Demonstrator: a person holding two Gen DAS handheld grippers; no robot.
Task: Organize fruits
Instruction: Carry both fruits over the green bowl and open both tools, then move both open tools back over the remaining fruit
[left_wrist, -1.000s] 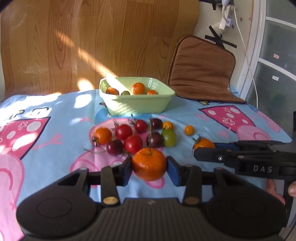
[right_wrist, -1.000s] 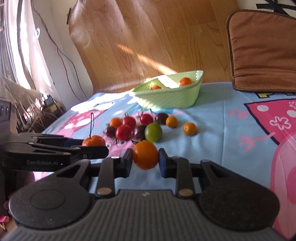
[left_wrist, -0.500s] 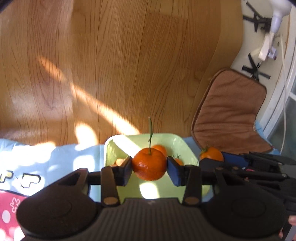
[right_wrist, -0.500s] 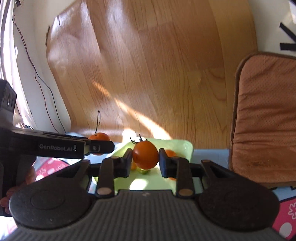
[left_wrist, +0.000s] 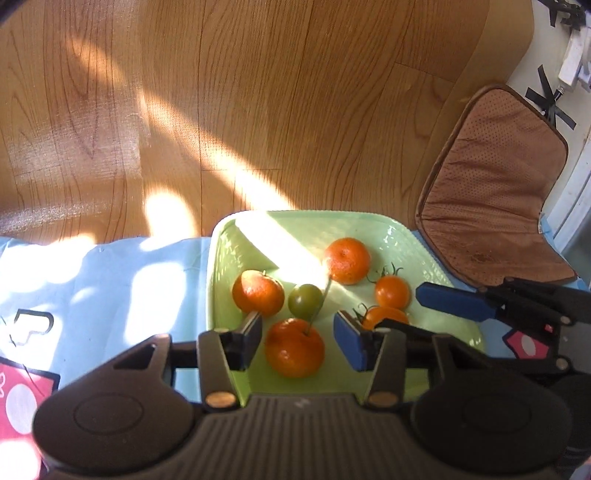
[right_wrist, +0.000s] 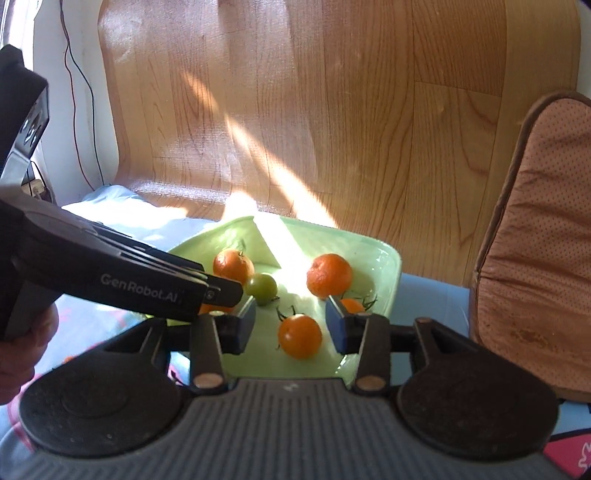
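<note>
A pale green bowl holds two mandarins, a green tomato and an orange tomato. My left gripper hangs over the bowl with its jaws opening. A stemmed mandarin sits between the pads with a sliver of gap on each side. My right gripper is also over the bowl, jaws opening. An orange tomato lies loose between its pads, clear of both. The right gripper's blue finger shows at the bowl's right side.
A brown cushion leans just right of the bowl. A wood-pattern sheet rises behind it. Blue patterned cloth covers the surface to the left. A person's hand holds the left gripper's body.
Both grippers carried their fruit from over the tomato cluster to above the bowl. Their jaws have now spread, and the mandarin and the orange tomato sit lower, free of the pads.
</note>
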